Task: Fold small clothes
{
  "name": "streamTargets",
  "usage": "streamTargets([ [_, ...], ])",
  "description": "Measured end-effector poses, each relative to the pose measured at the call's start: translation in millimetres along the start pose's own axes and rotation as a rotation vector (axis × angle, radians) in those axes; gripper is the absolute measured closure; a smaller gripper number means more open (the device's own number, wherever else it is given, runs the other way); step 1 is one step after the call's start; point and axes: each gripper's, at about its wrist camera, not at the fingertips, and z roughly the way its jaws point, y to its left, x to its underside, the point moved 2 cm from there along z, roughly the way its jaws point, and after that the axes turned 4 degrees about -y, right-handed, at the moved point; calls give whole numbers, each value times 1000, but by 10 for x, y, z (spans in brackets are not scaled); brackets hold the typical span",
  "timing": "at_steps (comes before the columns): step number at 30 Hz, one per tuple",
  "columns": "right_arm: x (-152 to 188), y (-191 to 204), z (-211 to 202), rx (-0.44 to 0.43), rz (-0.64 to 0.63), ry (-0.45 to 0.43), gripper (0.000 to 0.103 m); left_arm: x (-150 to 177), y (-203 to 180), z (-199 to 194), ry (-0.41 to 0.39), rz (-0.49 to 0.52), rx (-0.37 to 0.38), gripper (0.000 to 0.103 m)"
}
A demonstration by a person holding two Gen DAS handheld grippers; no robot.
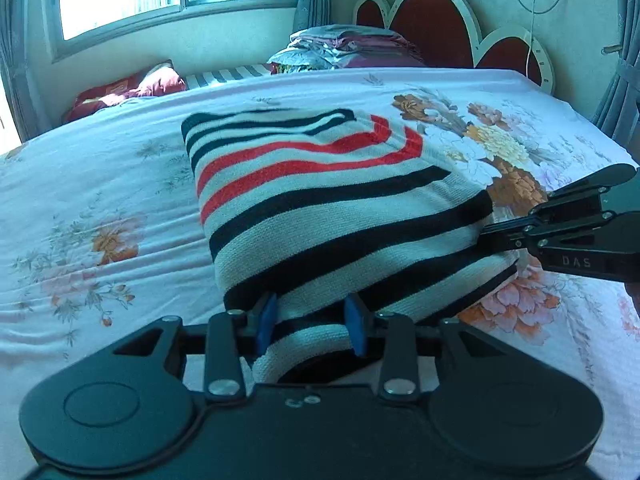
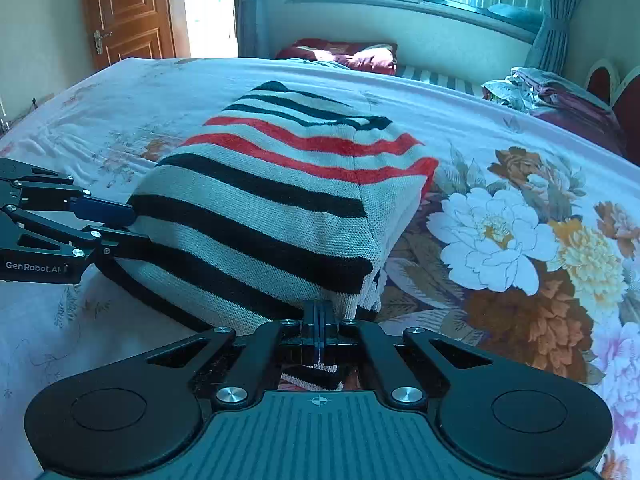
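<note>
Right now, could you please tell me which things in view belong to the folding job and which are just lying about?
In the job: striped sweater, left gripper, right gripper.
Lying about: red pillow, pile of bedding, flowered bedsheet.

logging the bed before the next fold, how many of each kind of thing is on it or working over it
striped knit garment: 1
stack of folded bedding by the headboard: 1
dark red cushion past the bed's far edge: 1
hand-held grippers, left hand-held gripper and right hand-held gripper, both closed on the garment's near edge: 2
total: 5
</note>
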Motion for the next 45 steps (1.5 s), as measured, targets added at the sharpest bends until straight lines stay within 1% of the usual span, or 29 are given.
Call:
streamTargets([
  [2, -51, 57, -218, -14, -5, -54, 103, 11, -33, -184, -31, -16, -4, 68],
  [4, -76, 67, -309, -40, 11, -71, 103, 42, -51, -286, -52, -32, -11, 68],
  [6, -88, 92, -321, -66, 18, -82, 103, 72, -53, -285, -47, -60, 1, 68],
  [9, -62, 121, -184, -64, 11, -44, 103, 112, -53, -171, 4, -80, -19, 69],
  [12, 50, 98, 0, -36, 2, 39, 103, 144, -52, -97, 24, -98, -26, 69],
  [17, 117, 44, 65, -44, 20, 39, 103, 198, -45, -46, 29, -139, -25, 69],
  [20, 111, 34, 51, -51, 11, 44, 103, 172, -64, -65, 36, -138, -30, 69],
  [21, 77, 35, 19, -52, 9, 46, 103, 118, -66, -119, 28, -142, -39, 67],
  [22, 27, 36, -50, -56, 10, 23, 103, 37, -76, -207, -11, -139, -63, 58],
  [23, -46, 33, -140, -69, 12, -24, 103, -41, -80, -273, -52, -129, -91, 49],
  [24, -125, 19, -195, -76, 16, -58, 103, -130, -82, -315, -92, -116, -118, 33],
  [25, -202, 1, -202, -71, 20, -78, 103, -245, -79, -302, -122, -103, -125, 33],
  [26, -293, -22, -168, -59, 24, -91, 103, -342, -59, -241, -131, -100, -119, 36],
  [27, -381, -50, -99, -48, 33, -89, 103, -425, -34, -156, -130, -102, -114, 47],
  [28, -459, -78, -25, -46, 46, -87, 103, -510, -13, -55, -130, -102, -109, 60],
  [29, -538, -110, 58, -47, 62, -90, 103, -568, 1, 26, -131, -102, -106, 63],
  [32, -681, -187, 269, -52, 103, -79, 103, -694, -2, 288, -100, -114, -69, 63],
  [33, -700, -201, 317, -52, 109, -73, 103, -695, 1, 392, -64, -125, -56, 63],
  [34, -706, -203, 352, -51, 106, -66, 103, -670, 3, 464, -40, -133, -56, 65],
  [36, -668, -197, 410, -51, 93, -44, 103, -609, -24, 550, -15, -109, -73, 65],
  [38, -571, -200, 493, -40, 77, -4, 103, -558, -60, 570, -10, -90, -89, 64],
  [41, -474, -195, 513, -38, 70, -26, 103, -534, -87, 588, -12, -83, -112, 64],
  [45, -447, -187, 524, -33, 71, -37, 103, -528, -82, 605, -14, -92, -125, 63],
])
